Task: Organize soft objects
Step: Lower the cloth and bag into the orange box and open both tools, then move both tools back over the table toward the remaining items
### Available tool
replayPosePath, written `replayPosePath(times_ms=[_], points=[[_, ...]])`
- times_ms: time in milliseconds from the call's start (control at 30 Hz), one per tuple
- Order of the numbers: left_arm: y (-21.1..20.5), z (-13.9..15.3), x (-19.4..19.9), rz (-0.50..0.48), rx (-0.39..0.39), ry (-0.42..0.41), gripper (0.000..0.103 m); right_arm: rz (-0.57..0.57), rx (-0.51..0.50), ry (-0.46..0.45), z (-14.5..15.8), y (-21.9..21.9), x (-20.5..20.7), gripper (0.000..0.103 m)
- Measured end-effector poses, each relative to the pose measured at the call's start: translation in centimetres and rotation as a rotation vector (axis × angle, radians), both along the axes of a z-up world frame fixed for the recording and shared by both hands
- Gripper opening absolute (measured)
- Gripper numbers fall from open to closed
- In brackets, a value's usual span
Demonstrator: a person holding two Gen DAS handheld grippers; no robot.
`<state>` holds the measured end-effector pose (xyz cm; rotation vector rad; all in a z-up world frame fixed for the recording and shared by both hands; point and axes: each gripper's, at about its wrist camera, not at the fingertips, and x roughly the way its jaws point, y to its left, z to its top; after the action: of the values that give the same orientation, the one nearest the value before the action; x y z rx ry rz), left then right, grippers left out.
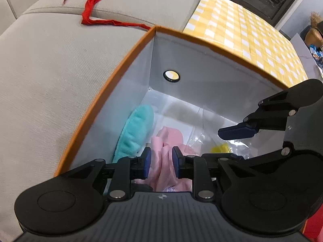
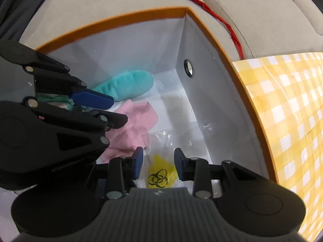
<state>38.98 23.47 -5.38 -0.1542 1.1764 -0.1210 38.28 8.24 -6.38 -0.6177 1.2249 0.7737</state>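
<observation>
You have both tools down inside the orange-rimmed box, which sits on the beige sofa beside a yellow checked cloth, so by the look of things most of the sorting is done. Three soft things already lie on the box floor: a teal plush piece propped along the wall nearest the sofa's seat, a crumpled pink cloth in the middle, and a clear plastic bag holding a folded yellow biohazard bag toward the wall on the checked-cloth side. Your left tool hangs with its jaws partly open on either side of a fold of the pink cloth; the pads appear not to press on it, so it reads as let go. Your right tool stands a little wider, straddling the yellow bag below without gripping it. What is left, as far as you can see, is the red fabric strip draped across the sofa cushions beyond the box's far corner, trailing right up to the rim but outside it. The pink cloth looks thin and limp, lying in loose bunched folds; the red strip is long, twisted and knotted.
</observation>
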Motion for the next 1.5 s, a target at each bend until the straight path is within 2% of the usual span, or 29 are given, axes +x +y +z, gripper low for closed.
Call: replayPosePath(times_ms=[400,467,600,867,1000,1067,1500], points=[[0.2,2.8,-0.7,0.012,0.005,-0.048,0.034,0.005,0.005,-0.057,3.6,-0.4,-1.1,0.035],[0.1,3.2,-0.8,0.013,0.01,-0.06,0.039,0.002,0.009,-0.07,4.4,-0.4,-1.4,0.035],[0.5,4.1,-1.0,0.039,0.011,-0.094,0.055,-0.003,0.016,-0.127,6.1,-0.5,-2.0,0.036],[-0.6,6.6,-1.6,0.027,0.0,-0.163,0.056,-0.082,0.071,-0.221,9.2,-2.4,-3.6,0.036],[-1.6,7.7,-2.0,0.013,-0.045,-0.202,0.065,-0.118,0.106,-0.242,10.9,-4.1,-4.5,0.036],[-2.3,7.9,-2.1,-0.002,-0.046,-0.211,0.065,-0.13,0.116,-0.25,11.4,-4.9,-5.0,0.036],[-7.2,8.5,-2.7,-0.105,-0.029,-0.248,0.066,-0.229,0.148,-0.258,12.1,-11.9,-6.5,0.038]])
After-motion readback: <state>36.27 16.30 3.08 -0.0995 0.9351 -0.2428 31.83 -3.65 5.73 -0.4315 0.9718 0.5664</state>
